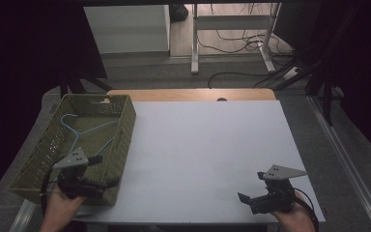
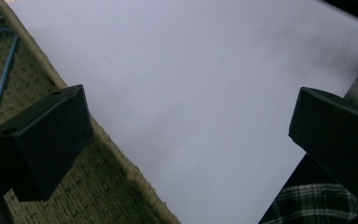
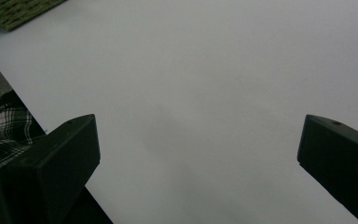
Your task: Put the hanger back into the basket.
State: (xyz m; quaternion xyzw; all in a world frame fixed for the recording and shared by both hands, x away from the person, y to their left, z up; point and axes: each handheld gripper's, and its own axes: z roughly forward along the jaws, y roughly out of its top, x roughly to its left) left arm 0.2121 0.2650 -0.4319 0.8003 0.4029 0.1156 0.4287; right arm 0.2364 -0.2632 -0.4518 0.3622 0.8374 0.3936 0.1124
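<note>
by my left hand-held gripper (image 1: pixel 100 171), black-jawed, an olive-green woven basket (image 1: pixel 121 140) holds a light blue hanger (image 1: pixel 84 130); the surface (image 1: pixel 207 154) ahead is plain white; my sleeve (image 2: pixel 317 205) is black-and-white plaid.

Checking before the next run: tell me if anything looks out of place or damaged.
Nothing stands out. The blue hanger lies inside the woven basket at the table's left edge; nothing looks spilled or broken.

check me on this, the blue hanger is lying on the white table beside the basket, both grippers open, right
Not quite: the hanger lies inside the basket, not on the table, as the high view shows. Both the left gripper and right gripper are indeed open.
</note>
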